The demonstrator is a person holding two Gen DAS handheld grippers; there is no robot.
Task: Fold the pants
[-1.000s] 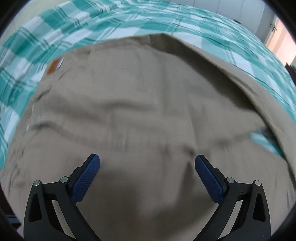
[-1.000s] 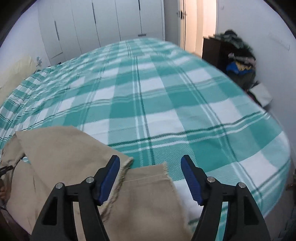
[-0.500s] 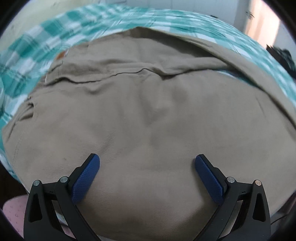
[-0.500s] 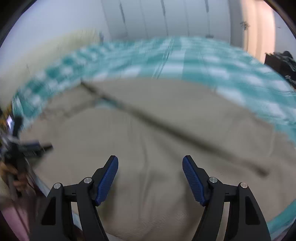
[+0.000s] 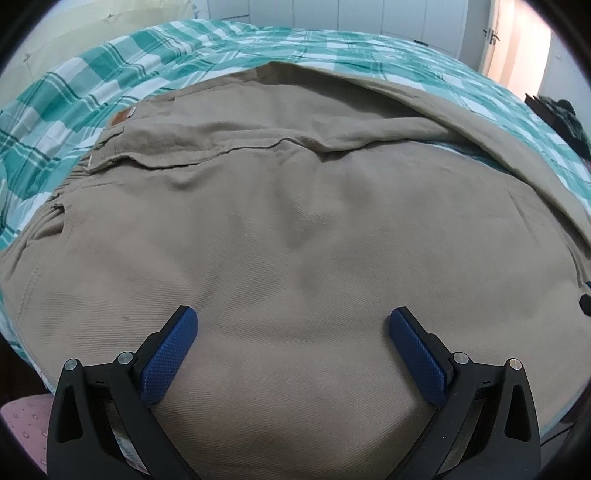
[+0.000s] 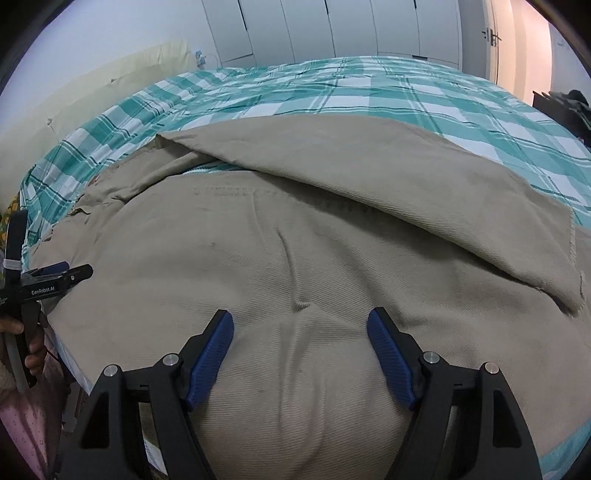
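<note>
Khaki pants lie spread on a bed, the waistband with a small brown label at the far left. One leg is folded diagonally across the far side, its frayed hem at the right. My left gripper is open and empty just above the near cloth. My right gripper is open and empty over the near part of the pants. The left gripper also shows from the side in the right wrist view, at the bed's left edge.
The bed has a green and white plaid cover. White wardrobe doors stand behind it, a cream headboard at the left, a doorway and dark furniture with clothes at the right.
Both grippers pulled back toward the near bed edge. The right view swung left from the leg hems to the body of the pants. Both stayed open.
</note>
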